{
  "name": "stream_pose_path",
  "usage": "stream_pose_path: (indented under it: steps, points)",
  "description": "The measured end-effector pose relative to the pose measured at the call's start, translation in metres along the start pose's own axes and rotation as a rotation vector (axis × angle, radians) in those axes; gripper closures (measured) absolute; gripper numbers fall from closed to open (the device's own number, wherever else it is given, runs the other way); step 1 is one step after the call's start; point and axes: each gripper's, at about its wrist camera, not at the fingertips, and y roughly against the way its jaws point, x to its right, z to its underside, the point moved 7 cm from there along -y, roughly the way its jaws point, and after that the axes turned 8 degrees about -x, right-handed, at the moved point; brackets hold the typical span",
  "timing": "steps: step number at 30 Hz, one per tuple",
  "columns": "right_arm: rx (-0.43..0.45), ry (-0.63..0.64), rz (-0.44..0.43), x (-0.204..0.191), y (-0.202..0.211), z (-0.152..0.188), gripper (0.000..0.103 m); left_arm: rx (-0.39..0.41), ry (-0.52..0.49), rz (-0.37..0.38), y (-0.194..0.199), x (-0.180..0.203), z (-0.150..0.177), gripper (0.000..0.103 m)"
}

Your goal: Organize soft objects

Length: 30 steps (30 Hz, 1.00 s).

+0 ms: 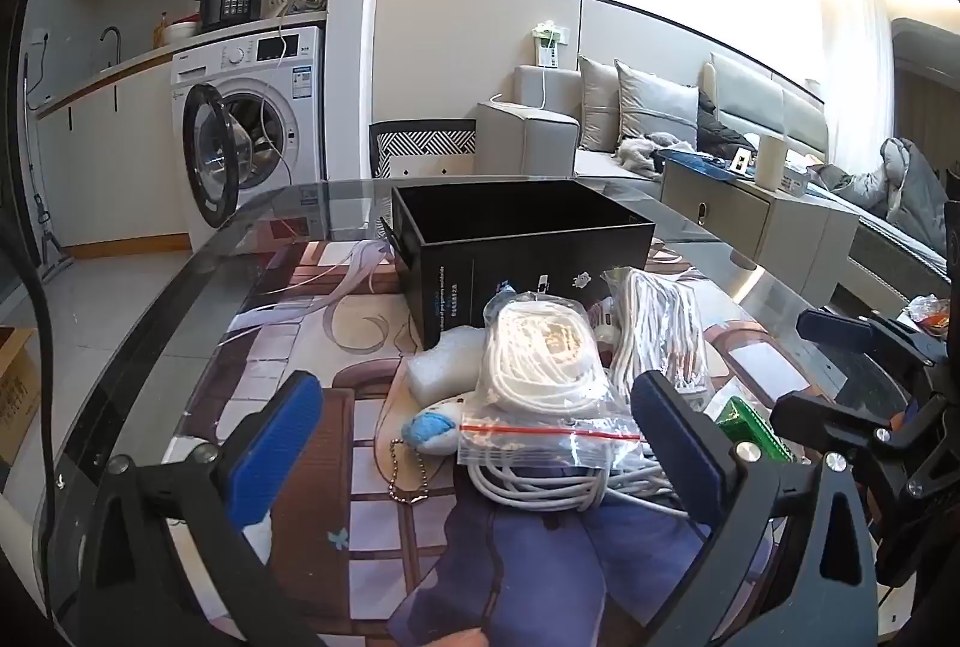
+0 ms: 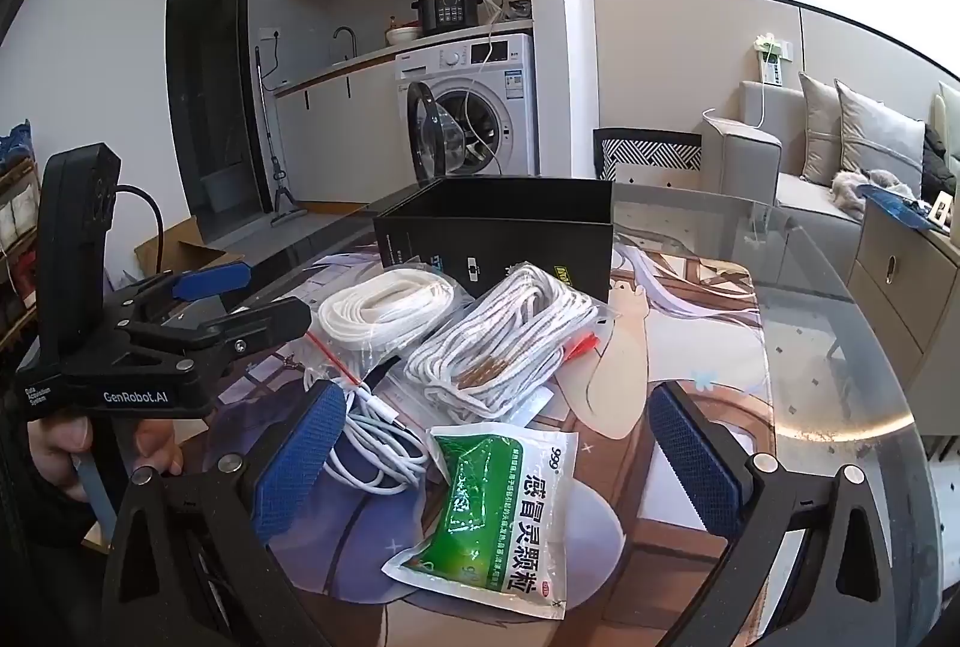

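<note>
A pile of soft items lies on the printed mat before an open black box (image 1: 522,251) (image 2: 504,239). It holds a bag of flat white cord (image 1: 540,359) (image 2: 384,311), a bag of white rope (image 1: 657,329) (image 2: 504,341), a loose white cable (image 1: 540,485) (image 2: 378,449), a green-and-white medicine sachet (image 2: 492,515) (image 1: 750,425), a small blue-and-white plush keychain (image 1: 429,431) and a white foam piece (image 1: 444,365). My left gripper (image 1: 480,455) (image 2: 240,299) is open and empty, its fingers either side of the cord bag. My right gripper (image 2: 498,473) (image 1: 810,371) is open and empty around the sachet.
The mat lies on a round glass table (image 2: 840,347) whose edge curves close at left and right. Beyond it stand a washing machine (image 1: 252,131) with its door open, a patterned chair (image 1: 420,149), a sofa (image 1: 630,119) and a low cabinet (image 1: 750,215).
</note>
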Motion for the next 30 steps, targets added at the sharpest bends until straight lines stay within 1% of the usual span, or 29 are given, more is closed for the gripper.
stream_pose_path:
  steps: [3,5,10,30]
  points:
    - [0.005,0.008,0.008,0.0,0.0,0.0,0.0,-0.006,0.022,0.009,0.0,-0.001,0.0,0.0]
    - [0.002,0.007,0.006,0.0,0.0,0.0,0.0,0.014,0.007,0.005,0.004,0.001,0.002,0.0]
    - [0.005,0.006,0.009,0.001,0.002,0.002,0.0,-0.012,0.013,0.008,-0.005,-0.001,0.002,0.0]
    - [0.003,0.004,0.009,0.004,0.0,0.002,0.0,-0.019,0.006,0.006,-0.008,-0.002,0.003,0.0]
